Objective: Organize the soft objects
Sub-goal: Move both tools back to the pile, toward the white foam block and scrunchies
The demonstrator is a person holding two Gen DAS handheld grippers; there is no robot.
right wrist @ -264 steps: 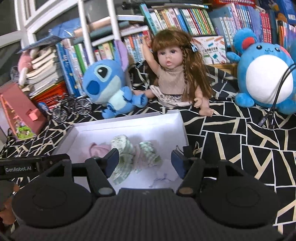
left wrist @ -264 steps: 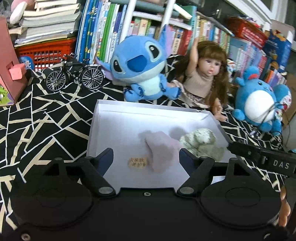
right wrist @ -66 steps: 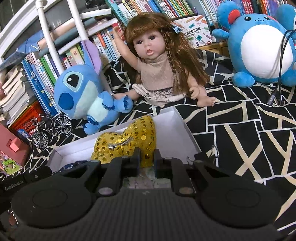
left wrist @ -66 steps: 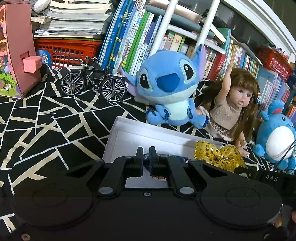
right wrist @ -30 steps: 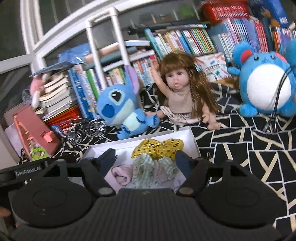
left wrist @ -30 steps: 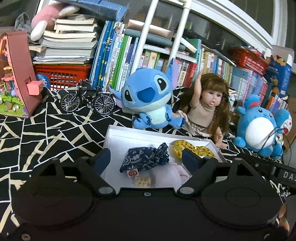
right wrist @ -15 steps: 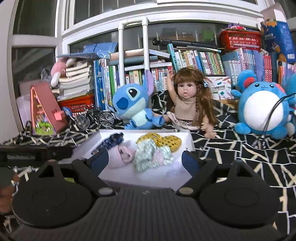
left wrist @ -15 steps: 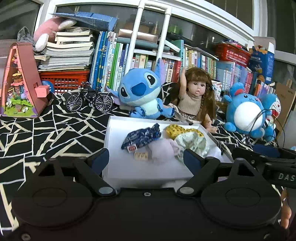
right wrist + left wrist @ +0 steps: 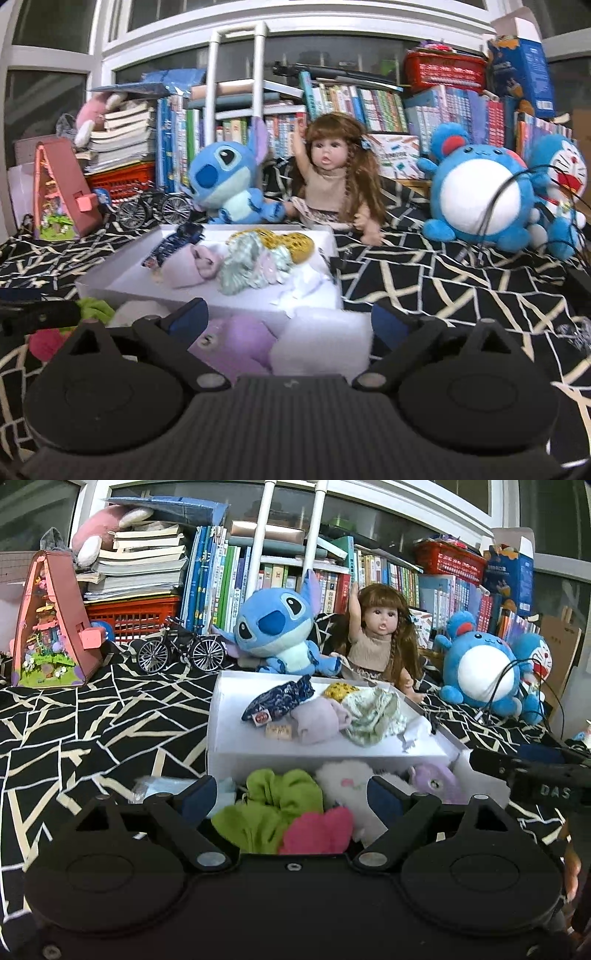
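A: Two grippers, both empty. Left gripper [image 9: 291, 799] stands wide over the near pile; right gripper [image 9: 290, 319] is opening wider, nothing pressed between its pads.

B: Location of the soft goods?

A: Split stock. White box [image 9: 221, 716], mid-table: blue print pouch [image 9: 279, 701], pink cloth [image 9: 319, 720], green patterned cloth [image 9: 373, 716], gold sequin bow [image 9: 338, 691]. Just near of the box, on the black patterned cloth [image 9: 92, 731]: green fabric piece [image 9: 275, 805], white fluffy piece [image 9: 345, 779], pink piece [image 9: 317, 830], purple plush [image 9: 240, 343].

B: Likely faults?

A: In my judgement: the near pieces lie touching and partly overlapped, so wide jaws could take two at once, or drag one off the near edge. The box's near wall stands between pile and interior; a low carry could snag it or shove the box.

B: Surroundings, largest first?

A: Bookshelf [image 9: 221, 583] far; round blue plush [image 9: 480, 199] far right, cable across it; Stitch plush [image 9: 277, 627]; doll [image 9: 332, 177]; pink toy house [image 9: 51, 627] far left; model bicycle [image 9: 181, 651]. The plush and doll sit just beyond the box's far wall, risking a knock on overreach.
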